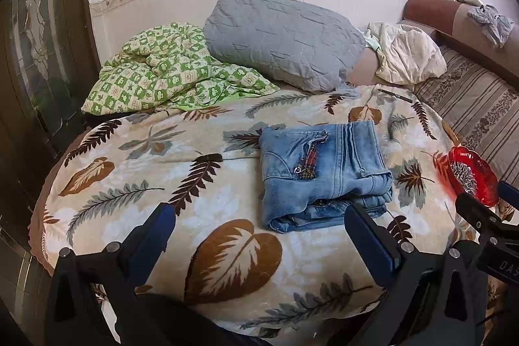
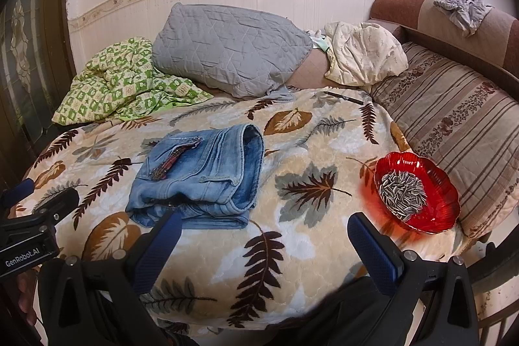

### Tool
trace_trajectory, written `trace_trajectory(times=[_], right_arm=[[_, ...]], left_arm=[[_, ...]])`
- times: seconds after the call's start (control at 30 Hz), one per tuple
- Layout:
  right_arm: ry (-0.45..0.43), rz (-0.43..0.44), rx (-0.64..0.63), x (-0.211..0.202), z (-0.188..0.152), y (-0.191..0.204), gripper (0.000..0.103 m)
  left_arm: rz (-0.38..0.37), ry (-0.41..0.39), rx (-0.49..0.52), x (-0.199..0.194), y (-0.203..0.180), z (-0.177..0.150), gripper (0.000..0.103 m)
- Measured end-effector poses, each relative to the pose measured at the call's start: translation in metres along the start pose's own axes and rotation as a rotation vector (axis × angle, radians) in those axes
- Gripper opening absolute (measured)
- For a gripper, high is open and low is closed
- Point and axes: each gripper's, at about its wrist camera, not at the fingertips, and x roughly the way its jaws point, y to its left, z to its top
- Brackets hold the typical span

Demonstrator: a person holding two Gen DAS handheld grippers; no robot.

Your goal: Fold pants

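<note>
Your left gripper (image 1: 259,232) hovers low in its own view, jaws spread wide, nothing between the blue pads (image 1: 373,235). Your right gripper (image 2: 262,244) has the same pose, jaws wide apart, empty, with blue pads (image 2: 376,255) facing inward. Both point forward side by side, close together: your right gripper shows at the right edge of the left view, and your left gripper (image 2: 19,193) shows at the left edge of the right view. Neither touches anything. Your hands are barely visible.
</note>
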Motion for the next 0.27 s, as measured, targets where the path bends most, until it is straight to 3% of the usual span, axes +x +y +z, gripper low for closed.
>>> trace_trajectory(times=[0.27], right_arm=[[0.005,0.003,0.000,0.0008,-0.0031,0.0006,0.103]], left_arm=[[-0.027,-0.025,-0.019,-0.0044,0.0029,-0.0010,0.103]])
